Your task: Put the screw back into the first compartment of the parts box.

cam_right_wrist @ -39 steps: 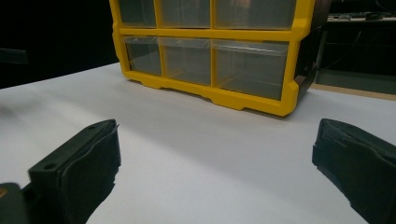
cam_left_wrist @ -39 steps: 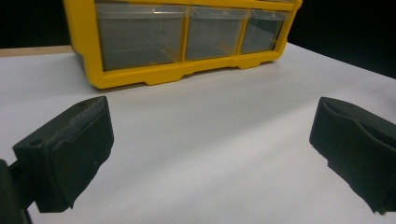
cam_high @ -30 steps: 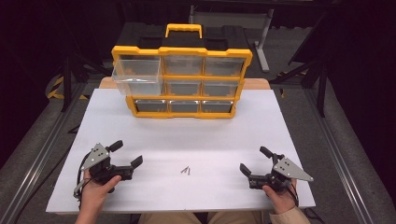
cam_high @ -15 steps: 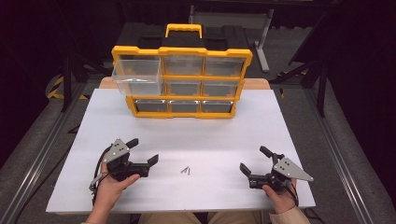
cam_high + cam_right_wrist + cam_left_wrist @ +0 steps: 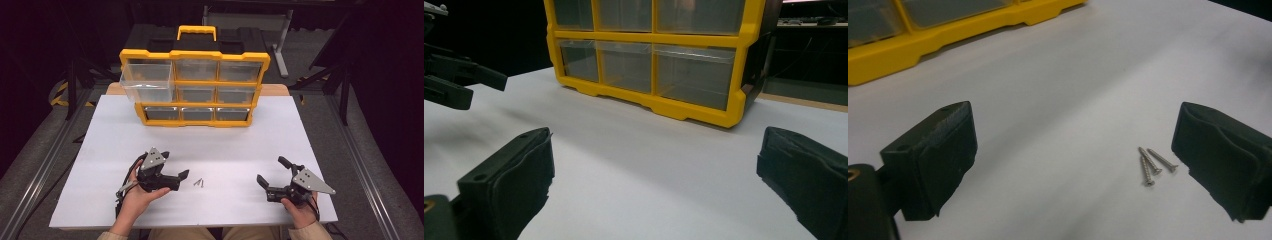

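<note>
High view, bench: a white bench [image 5: 100,150] carries a yellow drawer cabinet [image 5: 195,85] at its far side, with the top-left drawer [image 5: 147,82] pulled out.
High view, screws: two small screws [image 5: 199,182] lie on the bench near the front, between the two grippers.
High view, left gripper: the left gripper [image 5: 175,167] lies low over the bench just beside the screws on their left, its jaws wide apart, having just been closing a little, with nothing between them.
High view, right gripper: the right gripper [image 5: 272,172] rests well apart from the screws on their right, jaws wide, holding nothing.
Left gripper view: the screws [image 5: 1154,164] lie on the white surface close to the right-hand jaw, untouched; the cabinet's yellow base [image 5: 948,35] crosses the top.
Right gripper view: the jaws stand wide over bare bench, facing the cabinet [image 5: 659,60]; the left gripper [image 5: 486,87] shows at the left edge.
</note>
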Available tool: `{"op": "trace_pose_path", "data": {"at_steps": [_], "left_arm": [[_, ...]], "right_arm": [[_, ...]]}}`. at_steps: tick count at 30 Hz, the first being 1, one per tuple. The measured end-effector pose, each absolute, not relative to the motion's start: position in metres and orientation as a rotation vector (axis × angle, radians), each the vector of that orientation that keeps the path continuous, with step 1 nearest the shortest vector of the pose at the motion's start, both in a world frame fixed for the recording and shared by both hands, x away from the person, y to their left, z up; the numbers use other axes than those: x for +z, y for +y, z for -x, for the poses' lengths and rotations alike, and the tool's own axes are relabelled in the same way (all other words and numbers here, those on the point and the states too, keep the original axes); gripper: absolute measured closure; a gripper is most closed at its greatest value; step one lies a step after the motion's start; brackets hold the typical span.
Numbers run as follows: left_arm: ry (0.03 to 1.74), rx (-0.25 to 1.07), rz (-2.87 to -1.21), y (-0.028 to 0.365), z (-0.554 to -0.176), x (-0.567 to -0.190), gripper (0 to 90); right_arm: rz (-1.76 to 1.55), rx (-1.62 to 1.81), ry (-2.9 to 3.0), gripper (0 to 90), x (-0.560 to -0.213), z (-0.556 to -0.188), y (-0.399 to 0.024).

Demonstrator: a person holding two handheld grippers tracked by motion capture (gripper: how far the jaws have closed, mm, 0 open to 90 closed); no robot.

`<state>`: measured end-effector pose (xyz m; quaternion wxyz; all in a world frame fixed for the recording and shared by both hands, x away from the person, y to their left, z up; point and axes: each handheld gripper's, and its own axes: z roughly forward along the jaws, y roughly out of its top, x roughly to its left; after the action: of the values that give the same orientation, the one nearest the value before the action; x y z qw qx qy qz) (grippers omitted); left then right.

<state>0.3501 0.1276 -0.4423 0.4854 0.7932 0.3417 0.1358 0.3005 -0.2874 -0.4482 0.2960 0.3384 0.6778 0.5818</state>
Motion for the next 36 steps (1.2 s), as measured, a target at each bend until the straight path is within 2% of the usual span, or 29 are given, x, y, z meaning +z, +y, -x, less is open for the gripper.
{"op": "trace_pose_path", "data": {"at_steps": [8, 15, 22, 25, 27, 31, 36], "left_arm": [[0.796, 0.267, -1.994, 0.113, -0.354, -0.442, 18.5], [0.813, 0.240, -2.038, 0.109, -0.355, -0.442, 32.6], [0.809, 0.199, -2.104, 0.101, -0.355, -0.442, 41.2], [0.804, 0.146, -2.125, 0.098, -0.355, -0.444, 54.0], [0.808, 0.129, -2.146, 0.096, -0.356, -0.445, 55.7], [0.813, 0.077, -2.172, 0.091, -0.357, -0.447, 65.4], [0.806, 0.060, -2.219, 0.084, -0.356, -0.449, 70.0]], "right_arm": [[-0.893, 1.545, 1.807, 2.5, -0.449, -0.301, -0.287], [-0.890, 1.549, 1.809, 2.5, -0.449, -0.301, -0.287], [-0.886, 1.546, 1.810, 2.6, -0.448, -0.301, -0.287], [-0.885, 1.546, 1.810, 2.6, -0.448, -0.301, -0.287], [-0.883, 1.546, 1.810, 2.7, -0.448, -0.300, -0.287], [-0.881, 1.548, 1.809, 2.7, -0.448, -0.300, -0.287], [-0.880, 1.544, 1.809, 2.7, -0.448, -0.301, -0.287]]}}
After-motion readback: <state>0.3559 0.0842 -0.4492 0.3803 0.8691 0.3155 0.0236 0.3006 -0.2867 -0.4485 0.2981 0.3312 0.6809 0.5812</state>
